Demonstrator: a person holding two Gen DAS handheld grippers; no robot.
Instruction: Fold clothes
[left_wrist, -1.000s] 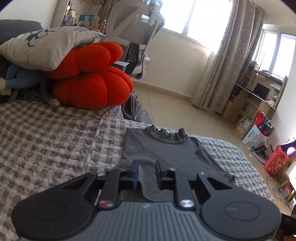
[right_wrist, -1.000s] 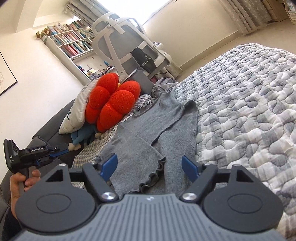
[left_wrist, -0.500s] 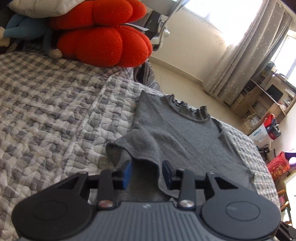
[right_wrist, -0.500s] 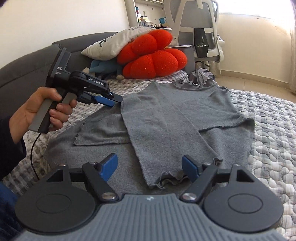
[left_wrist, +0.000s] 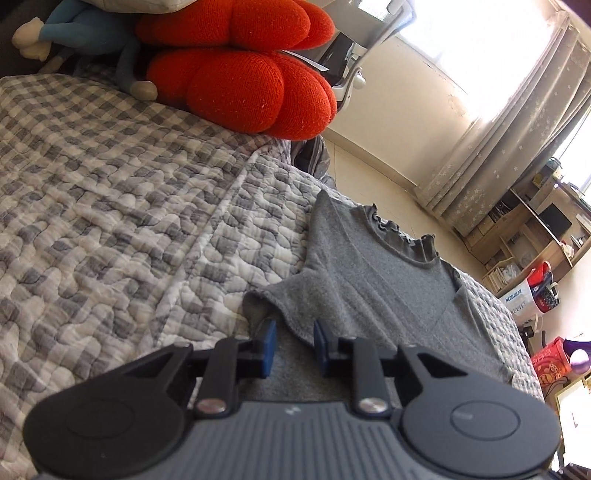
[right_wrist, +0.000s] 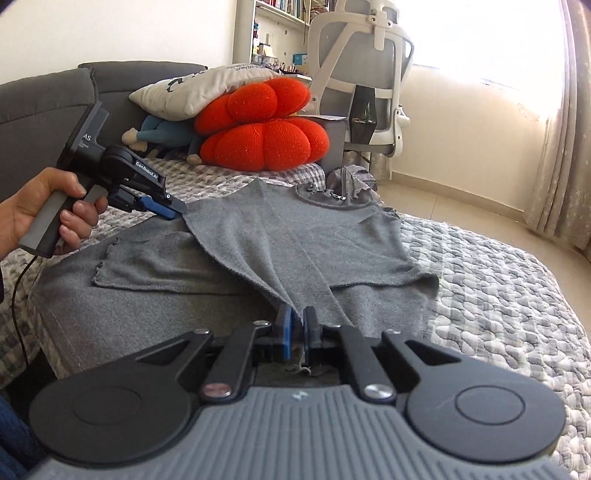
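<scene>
Left gripper (right_wrist: 173, 211): its fingers had just been narrowing but stood slightly apart, a folded edge of cloth lying between the pads; whether they pinched it could not be told.
Grey top (right_wrist: 295, 240): spread on the quilted bed (right_wrist: 498, 295) ahead of both pairs of fingers, frilled collar at the far end, one sleeve laid across the body.
Right gripper (right_wrist: 297, 326): fingers had just closed, clamped on the near sleeve end, which rose in a taut ridge from the pads.
Handling: a soft, light knit, judged limp and stretchy; it would sag and drag if lifted by one point.
Where to hold: hems, cuffs and shoulder seams, both ends at once, looked safest for a clean fold.
</scene>
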